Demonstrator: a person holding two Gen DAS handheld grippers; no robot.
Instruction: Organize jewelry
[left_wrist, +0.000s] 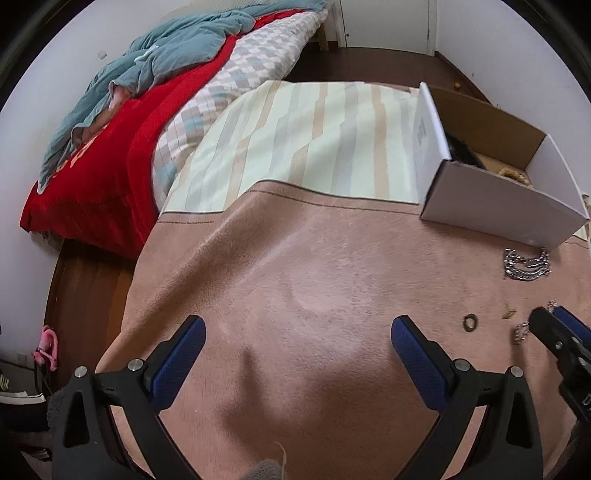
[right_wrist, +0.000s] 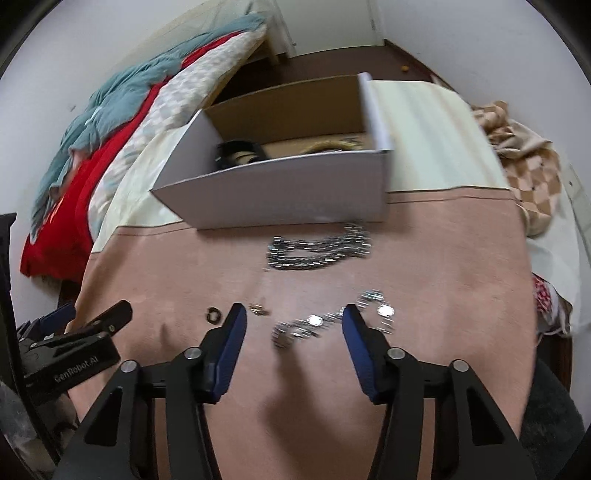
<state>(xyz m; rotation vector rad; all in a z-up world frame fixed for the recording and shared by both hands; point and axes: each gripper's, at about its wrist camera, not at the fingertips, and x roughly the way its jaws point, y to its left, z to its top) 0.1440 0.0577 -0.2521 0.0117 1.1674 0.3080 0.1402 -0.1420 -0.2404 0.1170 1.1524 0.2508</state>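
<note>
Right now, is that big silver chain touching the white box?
Apart. The left wrist view shows a strip of pink blanket between the chain and the box; the right wrist view is blurred.

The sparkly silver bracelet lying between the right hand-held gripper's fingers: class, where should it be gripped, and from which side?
Grip the sparkly silver bracelet at its middle stretch, coming down from above. It lies flat and strung out sideways on the pink blanket, so the open right hand-held gripper, already straddling it, can pinch across the thin chain. Blur hides any clasp.
</note>
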